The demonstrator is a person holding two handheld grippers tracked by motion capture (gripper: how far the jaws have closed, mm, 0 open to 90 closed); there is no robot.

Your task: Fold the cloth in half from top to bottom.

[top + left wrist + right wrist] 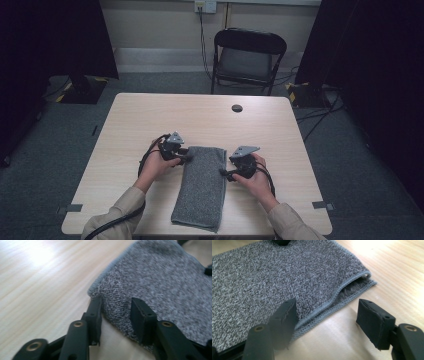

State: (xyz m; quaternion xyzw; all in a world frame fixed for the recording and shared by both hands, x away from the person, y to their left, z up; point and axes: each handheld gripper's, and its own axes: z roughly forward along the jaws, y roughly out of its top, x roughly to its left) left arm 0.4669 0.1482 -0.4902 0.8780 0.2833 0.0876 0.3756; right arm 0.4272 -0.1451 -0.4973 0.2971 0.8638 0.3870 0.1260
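Observation:
A grey towel (202, 185), folded into a long strip, lies on the light wooden table (175, 115) and runs toward the near edge. My left gripper (187, 158) is at the strip's left side near its far end. In the left gripper view its jaws (116, 301) straddle the towel (162, 282) edge, one finger on bare wood and one on the cloth, which lies flat between them. My right gripper (224, 173) is at the right side. Its jaws (326, 303) stand wide, one over the towel (274, 277) and one over bare wood, with the layered hem between them.
A black folding chair (248, 55) stands behind the table's far edge. A small dark round cap (237, 108) sits in the tabletop near the back. Dark curtains hang at both sides, and cables lie on the floor at the right.

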